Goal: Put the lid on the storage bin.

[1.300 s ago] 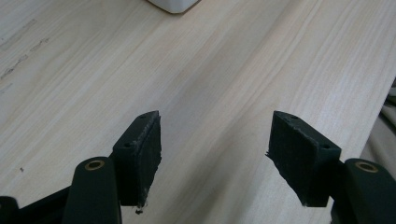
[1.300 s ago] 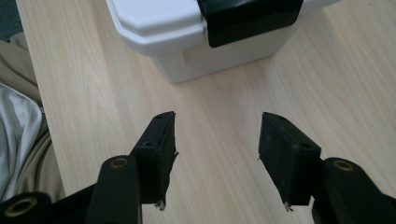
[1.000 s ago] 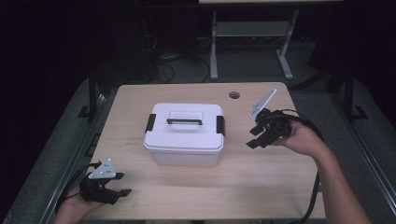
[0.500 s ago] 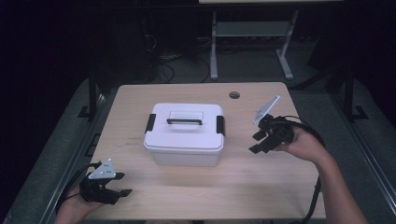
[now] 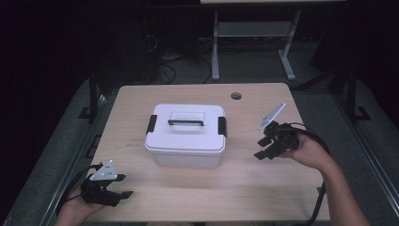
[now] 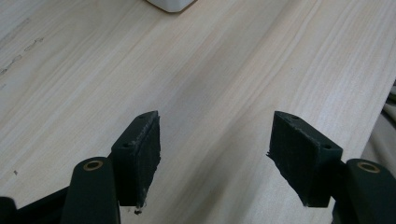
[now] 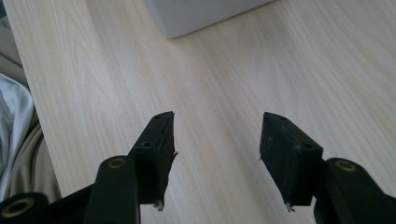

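A pale wooden bench (image 5: 188, 197) with rounded corners stands in the middle of a dim room; a small round cable hole (image 5: 236, 96) sits near its far edge, right of centre. Grey carpet floor (image 5: 371, 136) surrounds it on the left and right. Beyond the far edge the room falls into darkness, where a light metal frame (image 5: 249, 33) with two legs stands on the floor. Loose cables (image 5: 169, 66) lie tangled to its left.

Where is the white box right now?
In the high view, the white box sits mid-table, between the left claw and right claw, touching neither.
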A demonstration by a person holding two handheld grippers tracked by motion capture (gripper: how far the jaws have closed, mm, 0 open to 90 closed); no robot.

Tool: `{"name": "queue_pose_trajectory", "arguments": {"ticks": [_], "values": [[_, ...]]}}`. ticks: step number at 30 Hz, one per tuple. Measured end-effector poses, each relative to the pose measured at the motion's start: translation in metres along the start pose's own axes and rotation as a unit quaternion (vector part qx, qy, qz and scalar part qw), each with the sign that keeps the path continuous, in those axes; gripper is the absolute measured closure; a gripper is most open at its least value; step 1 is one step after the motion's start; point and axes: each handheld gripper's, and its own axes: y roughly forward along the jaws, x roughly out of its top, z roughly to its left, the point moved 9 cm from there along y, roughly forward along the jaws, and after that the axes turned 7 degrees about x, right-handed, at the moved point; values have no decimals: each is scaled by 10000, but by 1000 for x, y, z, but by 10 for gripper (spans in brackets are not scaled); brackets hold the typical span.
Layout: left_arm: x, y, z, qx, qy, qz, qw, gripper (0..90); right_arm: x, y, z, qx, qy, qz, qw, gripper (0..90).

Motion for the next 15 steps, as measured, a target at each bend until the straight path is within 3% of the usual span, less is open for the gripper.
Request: {"name": "queue_pose_trajectory", "arguments": {"ticks": [15], "values": [[-1,0,0,-8,-3,14,10000,337,-17,15,0,90,140,-26,9999,420]]}}
